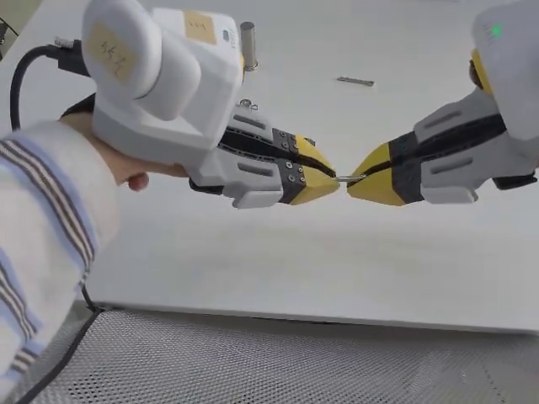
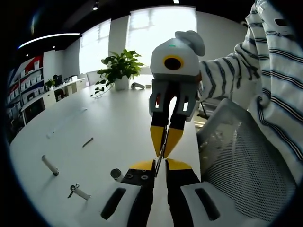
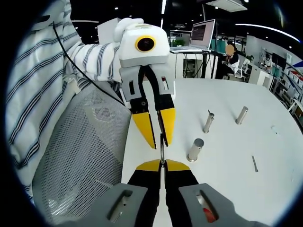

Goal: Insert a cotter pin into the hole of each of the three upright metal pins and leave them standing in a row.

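Observation:
A thin cotter pin bridges the two grippers, which meet tip to tip above the white table. My left gripper is shut on one end and my right gripper is shut on the other. The cotter pin runs from my left gripper up into the right one's yellow fingers. In the right gripper view the cotter pin rises from my right gripper. Three metal pins stand behind; the middle one seems to carry a cotter pin.
A loose cotter pin lies on the far table, near an upright metal pin. A mesh chair sits below the table's near edge. A potted plant stands at the table's far end. A black cable trails from the left gripper.

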